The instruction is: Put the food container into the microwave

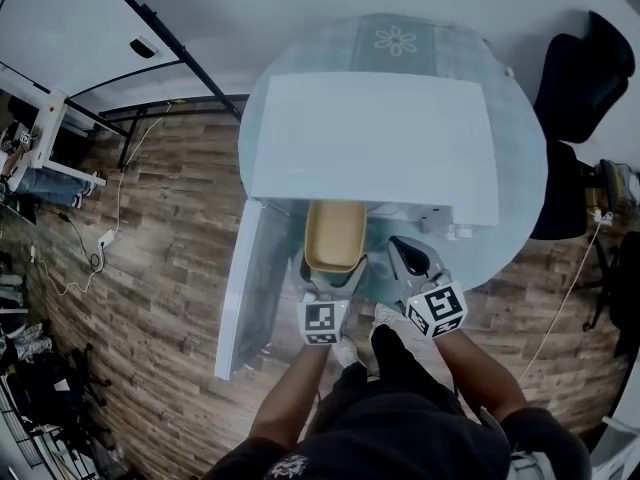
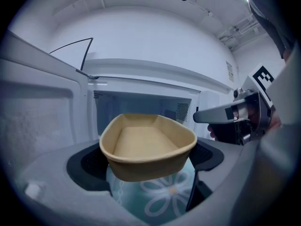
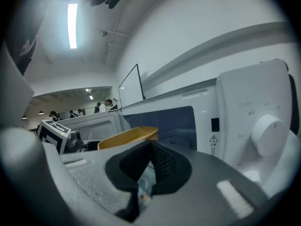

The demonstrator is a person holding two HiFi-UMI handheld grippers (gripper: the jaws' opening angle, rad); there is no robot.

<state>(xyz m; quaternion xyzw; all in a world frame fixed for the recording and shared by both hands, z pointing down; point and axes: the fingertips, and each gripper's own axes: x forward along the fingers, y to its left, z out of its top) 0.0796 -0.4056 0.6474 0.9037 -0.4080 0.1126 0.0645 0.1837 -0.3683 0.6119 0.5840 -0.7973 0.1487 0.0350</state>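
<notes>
Microwave [image 1: 370,138] mouth open ahead — door [image 1: 248,288] stands left.

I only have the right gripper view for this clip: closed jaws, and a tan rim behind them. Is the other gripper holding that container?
Observer: Yes. The left gripper has its jaws against both sides of the food container.
Operator: Anything in it?
Observer: No, its inside is bare.
Operator: Is it in the microwave yet?
Observer: Not yet. From the head view it is at the mouth of the microwave, whose door is swung open on the left.
</notes>
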